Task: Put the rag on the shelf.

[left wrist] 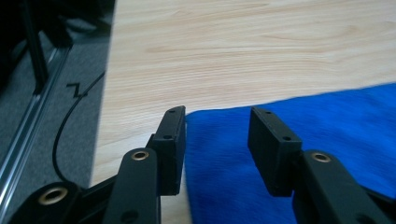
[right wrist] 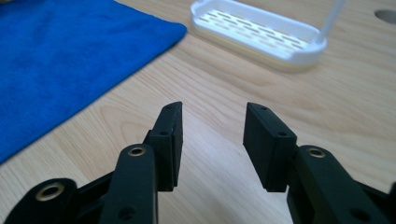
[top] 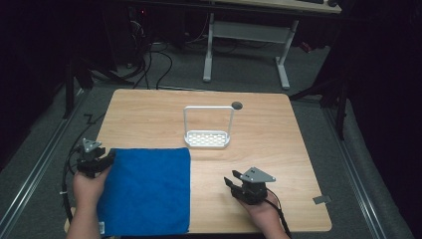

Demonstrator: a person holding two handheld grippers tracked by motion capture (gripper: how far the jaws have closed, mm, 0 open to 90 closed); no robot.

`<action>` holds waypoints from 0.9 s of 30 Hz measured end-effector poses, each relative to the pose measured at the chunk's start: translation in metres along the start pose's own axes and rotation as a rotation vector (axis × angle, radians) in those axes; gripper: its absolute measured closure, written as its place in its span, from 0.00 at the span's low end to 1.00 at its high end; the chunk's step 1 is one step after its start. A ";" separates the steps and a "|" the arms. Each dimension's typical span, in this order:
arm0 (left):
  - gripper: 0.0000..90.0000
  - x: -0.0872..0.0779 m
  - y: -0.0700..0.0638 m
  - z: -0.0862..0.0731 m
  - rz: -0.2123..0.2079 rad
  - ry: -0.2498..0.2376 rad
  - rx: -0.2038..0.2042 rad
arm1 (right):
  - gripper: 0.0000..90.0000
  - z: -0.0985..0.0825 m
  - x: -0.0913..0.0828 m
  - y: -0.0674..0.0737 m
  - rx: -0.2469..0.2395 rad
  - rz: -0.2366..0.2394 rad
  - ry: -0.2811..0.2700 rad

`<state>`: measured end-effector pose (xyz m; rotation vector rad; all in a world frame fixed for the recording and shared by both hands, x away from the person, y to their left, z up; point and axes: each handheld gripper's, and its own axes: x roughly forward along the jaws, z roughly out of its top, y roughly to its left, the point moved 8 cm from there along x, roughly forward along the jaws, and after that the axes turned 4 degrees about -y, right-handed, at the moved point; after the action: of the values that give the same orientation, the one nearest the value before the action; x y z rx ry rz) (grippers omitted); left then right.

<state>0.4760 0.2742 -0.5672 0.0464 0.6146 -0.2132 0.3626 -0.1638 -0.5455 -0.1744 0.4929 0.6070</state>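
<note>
The left gripper [left wrist: 217, 140] is held with jaws apart over the blue cloth [top: 147, 191] at its far left corner, nothing clamped. The right gripper [right wrist: 212, 140] is held parted above bare table [top: 278, 134], between cloth edge and white rack [top: 208, 137].

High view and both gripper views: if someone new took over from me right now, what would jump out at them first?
Most striking is the bright blue cloth, spread flat over the near left part of the wooden table. The left gripper sits at the cloth's far left corner, jaws open with that corner between them. Behind, mid-table, stands a white slotted rack with a tall wire handle; the right gripper hovers open over bare wood near it.
</note>
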 end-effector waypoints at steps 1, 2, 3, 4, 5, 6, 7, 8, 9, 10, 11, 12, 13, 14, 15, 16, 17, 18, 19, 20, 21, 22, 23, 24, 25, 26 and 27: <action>0.64 0.002 0.002 -0.001 0.002 0.007 -0.003 | 0.63 0.004 0.003 0.003 -0.013 0.002 -0.002; 0.63 0.006 0.003 -0.002 0.006 0.020 -0.004 | 0.62 0.008 0.010 0.007 -0.026 0.001 0.001; 0.63 0.008 0.003 -0.002 -0.007 0.024 -0.010 | 0.62 0.008 0.010 0.007 -0.026 0.001 0.001; 0.63 0.011 0.002 -0.003 -0.006 0.028 -0.005 | 0.62 0.011 0.014 0.010 -0.029 0.004 0.005; 0.63 0.013 0.002 -0.003 -0.009 0.030 -0.001 | 0.61 0.013 0.018 0.012 -0.038 0.001 0.007; 0.63 0.015 0.001 -0.003 -0.015 0.033 0.001 | 0.60 0.015 0.023 0.014 -0.043 0.001 0.009; 0.62 0.016 0.001 -0.003 -0.016 0.031 0.000 | 0.60 0.018 0.029 0.016 -0.038 0.007 0.018; 0.63 0.017 0.002 -0.001 -0.019 0.028 -0.002 | 0.59 0.019 0.033 0.017 -0.033 0.014 0.021; 0.63 0.017 0.002 0.000 -0.022 0.024 -0.004 | 0.59 0.021 0.040 0.019 -0.025 0.020 0.030; 0.63 0.018 0.002 0.001 -0.023 0.019 -0.005 | 0.59 0.023 0.044 0.021 -0.021 0.023 0.035; 0.63 0.019 0.002 0.001 -0.023 0.015 -0.004 | 0.59 0.026 0.050 0.022 -0.021 0.024 0.039; 0.63 0.020 0.002 0.000 -0.026 0.021 -0.007 | 0.58 0.030 0.060 0.025 -0.013 0.030 0.045; 0.63 0.021 0.002 0.000 -0.025 0.024 -0.008 | 0.58 0.030 0.060 0.025 -0.013 0.030 0.045; 0.63 0.022 0.002 0.000 -0.028 0.026 -0.010 | 0.58 0.032 0.064 0.026 -0.012 0.030 0.047; 0.63 0.022 0.003 -0.001 -0.030 0.031 -0.011 | 0.58 0.034 0.068 0.027 -0.006 0.030 0.048; 0.63 0.022 0.004 -0.001 -0.029 0.032 -0.019 | 0.58 0.036 0.072 0.028 -0.002 0.031 0.048; 0.63 0.023 0.005 -0.001 -0.029 0.029 -0.023 | 0.58 0.039 0.078 0.029 0.003 0.031 0.047; 0.62 0.023 0.006 -0.001 -0.028 0.027 -0.023 | 0.58 0.040 0.081 0.029 0.007 0.030 0.048; 0.62 0.023 0.005 -0.001 -0.030 0.029 -0.019 | 0.58 0.043 0.087 0.030 0.010 0.033 0.048; 0.62 0.024 0.005 -0.002 -0.031 0.029 -0.017 | 0.58 0.046 0.094 0.031 0.017 0.030 0.053; 0.62 0.025 0.004 -0.002 -0.032 0.033 -0.014 | 0.58 0.046 0.094 0.031 0.017 0.030 0.053; 0.62 0.026 0.003 -0.003 -0.031 0.037 -0.014 | 0.59 0.047 0.099 0.031 0.019 0.031 0.055; 0.62 0.027 0.003 -0.004 -0.033 0.045 -0.012 | 0.59 0.049 0.103 0.032 0.018 0.034 0.061; 0.62 0.027 0.003 -0.004 -0.030 0.045 -0.009 | 0.59 0.051 0.109 0.033 0.019 0.035 0.062; 0.62 0.028 0.003 -0.005 -0.026 0.050 -0.004 | 0.59 0.051 0.112 0.034 0.021 0.036 0.064; 0.62 0.028 0.003 -0.005 -0.025 0.049 -0.002 | 0.60 0.052 0.115 0.034 0.020 0.030 0.070; 0.62 0.028 0.003 -0.005 -0.025 0.048 -0.003 | 0.61 0.053 0.120 0.034 0.015 0.024 0.074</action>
<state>0.4962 0.2728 -0.5873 0.0414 0.6632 -0.2355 0.4489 -0.0597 -0.5586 -0.1777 0.5715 0.6222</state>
